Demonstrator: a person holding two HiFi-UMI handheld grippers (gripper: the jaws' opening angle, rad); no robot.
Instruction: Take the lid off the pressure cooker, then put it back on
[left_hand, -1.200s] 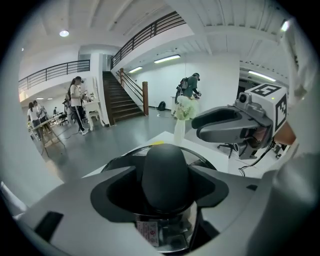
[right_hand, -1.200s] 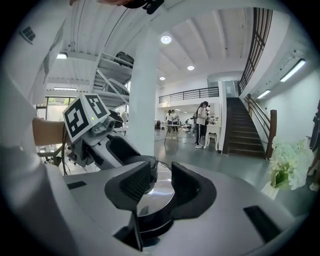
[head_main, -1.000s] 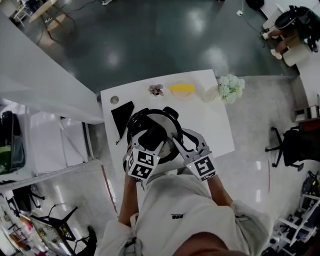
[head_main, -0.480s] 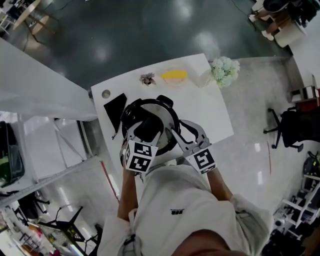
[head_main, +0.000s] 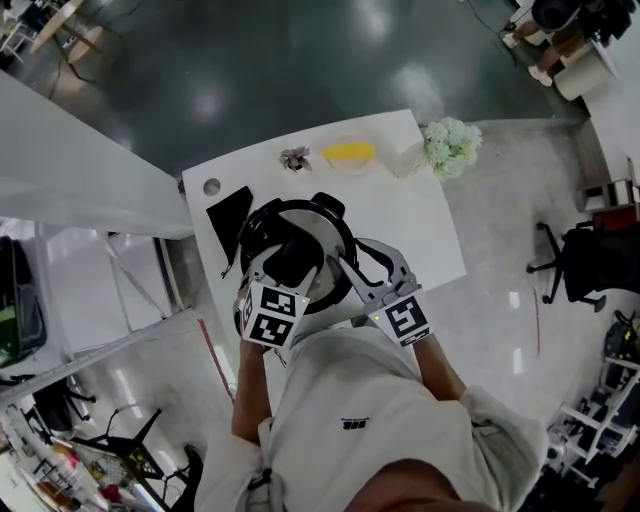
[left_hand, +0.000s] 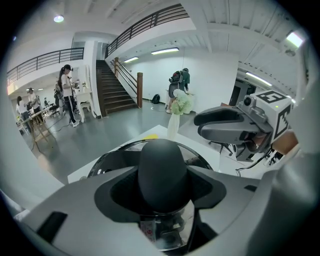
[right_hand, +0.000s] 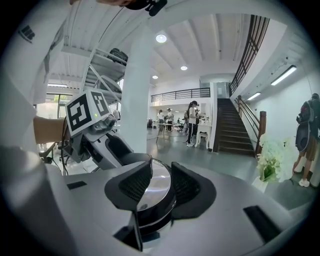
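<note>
Head view, pressure cooker (head_main: 345, 240) mid tabletop (head_main: 420, 235), lid (head_main: 322, 232) on, contents hidden, left claw (head_main: 292, 262) at cooker's 7 o'clock, right claw (head_main: 346, 270) at 4 o'clock, left gripper view, jaws just closing, clamped on black lid knob (left_hand: 162, 170), right gripper view, jaws clamped on cooker's side handle (right_hand: 150, 192)

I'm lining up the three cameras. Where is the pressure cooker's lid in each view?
Head view: lid at picture centre, on the white table.
Left gripper view: lower centre, its black knob between the jaws.
Right gripper view: lower centre, a shiny dome seen through the gap between the jaws.
Shared landmark: white flowers, upper right in head view, above centre in left gripper view, far right in right gripper view.
</note>
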